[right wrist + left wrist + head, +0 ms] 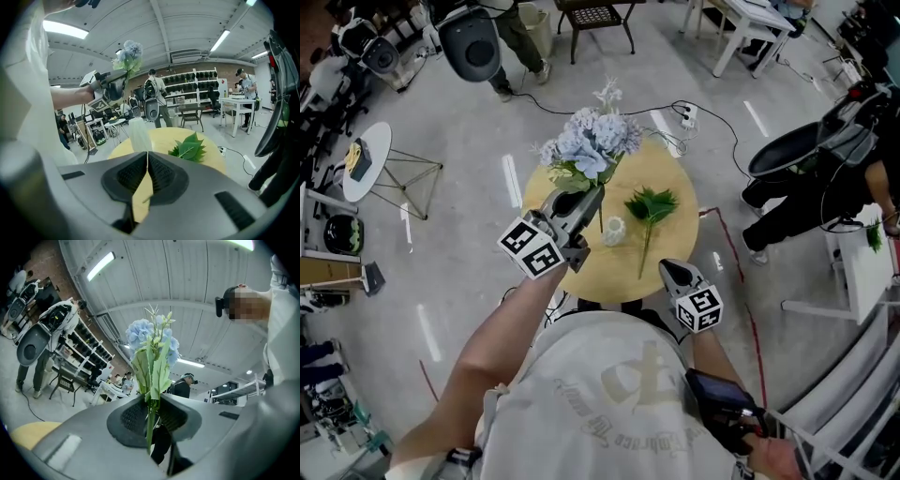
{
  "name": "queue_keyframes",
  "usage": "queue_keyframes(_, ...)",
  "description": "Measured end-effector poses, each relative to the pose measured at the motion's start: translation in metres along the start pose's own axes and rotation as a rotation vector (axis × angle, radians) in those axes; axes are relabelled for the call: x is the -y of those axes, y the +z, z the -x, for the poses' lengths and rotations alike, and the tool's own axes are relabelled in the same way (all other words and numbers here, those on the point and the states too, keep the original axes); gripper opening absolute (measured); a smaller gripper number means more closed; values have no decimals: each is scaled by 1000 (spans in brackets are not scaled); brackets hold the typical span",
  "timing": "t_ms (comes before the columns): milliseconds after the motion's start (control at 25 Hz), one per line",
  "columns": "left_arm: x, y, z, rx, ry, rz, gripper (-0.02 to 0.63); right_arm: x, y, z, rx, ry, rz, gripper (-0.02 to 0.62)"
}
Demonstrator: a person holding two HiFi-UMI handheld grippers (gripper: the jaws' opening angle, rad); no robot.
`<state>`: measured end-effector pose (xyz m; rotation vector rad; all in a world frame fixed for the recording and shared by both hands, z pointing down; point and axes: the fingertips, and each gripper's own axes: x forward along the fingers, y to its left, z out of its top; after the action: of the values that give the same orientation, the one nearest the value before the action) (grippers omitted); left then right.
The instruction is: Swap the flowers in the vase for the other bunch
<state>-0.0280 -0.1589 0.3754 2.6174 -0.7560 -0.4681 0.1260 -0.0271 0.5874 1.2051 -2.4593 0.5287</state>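
Pinching the blue bunch [592,141] by its thin stem, the left gripper [589,195] may let it slip and topple the vase [614,230]. The right gripper [671,270], near and pressed together empty, steadies nothing.

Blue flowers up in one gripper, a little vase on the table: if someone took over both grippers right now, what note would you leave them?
Left gripper: shut on the blue flowers, gripped low down and held up above the table, clear of the vase.
Right gripper: fingers together, empty, at the table's near edge.
Vase: upright on the table, empty. The green bunch lies on the table beside it.
Done: the blue flowers are out of the vase.
Left: put them down, then pick up the green bunch and stand it in the vase.
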Motion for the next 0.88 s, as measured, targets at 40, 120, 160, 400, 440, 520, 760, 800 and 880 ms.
queue_keyframes(40, 2, -2, -6, 2, -9, -4, 63, 3, 0, 1, -1, 2, -1, 11)
queue_keyframes(120, 7, -8, -20, -2, -26, -17, 63, 12, 0, 5, -2, 4, -4, 11)
queue_keyframes(160, 10, -12, -27, -6, -33, -23, 63, 18, -1, 8, -3, 4, -6, 11)
queue_keyframes(400, 4, -34, -43, -46, -52, -57, 63, 35, -8, 4, -11, -1, -24, 11)
queue_keyframes(440, 5, -35, -42, -52, -54, -64, 63, 35, -8, 5, -12, -2, -26, 11)
queue_keyframes(520, 8, -38, -39, -66, -59, -78, 63, 34, -9, 8, -16, -4, -29, 11)
queue_keyframes(760, 5, -53, -37, -97, -66, -102, 66, 39, -11, 1, -23, 3, -32, 11)
queue_keyframes(800, 6, -55, -36, -104, -67, -108, 67, 39, -9, 2, -24, 6, -31, 11)
queue_keyframes(880, 9, -58, -35, -120, -67, -125, 69, 38, -5, 4, -26, 10, -29, 11)
